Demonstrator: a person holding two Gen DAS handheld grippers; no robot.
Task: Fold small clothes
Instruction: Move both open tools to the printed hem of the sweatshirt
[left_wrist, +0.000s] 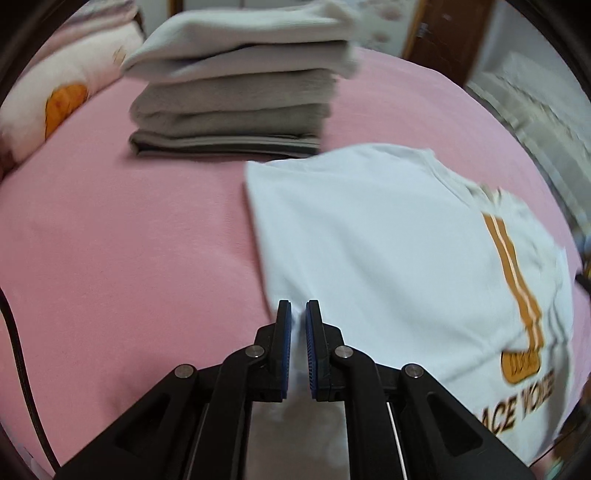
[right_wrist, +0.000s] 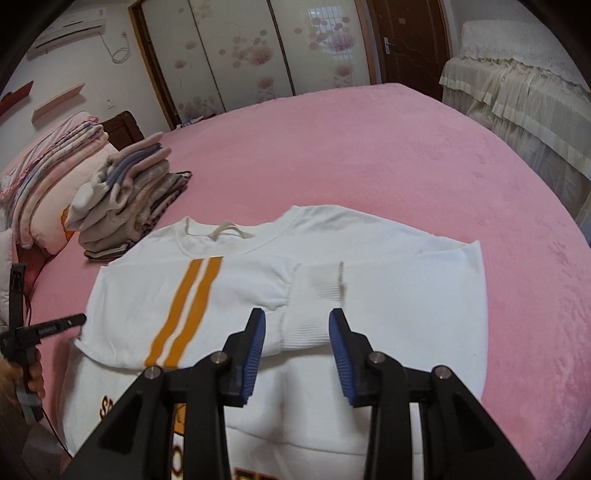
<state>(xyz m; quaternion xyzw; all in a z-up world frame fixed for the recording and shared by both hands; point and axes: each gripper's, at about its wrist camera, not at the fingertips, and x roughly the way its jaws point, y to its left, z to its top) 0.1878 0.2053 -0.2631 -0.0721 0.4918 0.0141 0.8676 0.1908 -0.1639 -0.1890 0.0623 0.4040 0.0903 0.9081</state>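
Left hand-held gripper (left_wrist: 298, 308) pinches white sweatshirt (left_wrist: 388, 240) edge at lower centre; right hand-held gripper (right_wrist: 297, 317) gapes, ribbed cuff (right_wrist: 314, 299) just ahead.

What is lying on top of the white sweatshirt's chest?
Its own sleeve is folded across the white sweatshirt, ribbed cuff beside the orange stripes. The chest under the sleeve is covered. The sweatshirt lies on the pink bedspread.

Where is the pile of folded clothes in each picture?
Left wrist view: pile of folded clothes at top centre, beyond the white sweatshirt.
Right wrist view: pile at middle left, beside the sweatshirt's collar.
Shared landmark: the sweatshirt's orange stripes.
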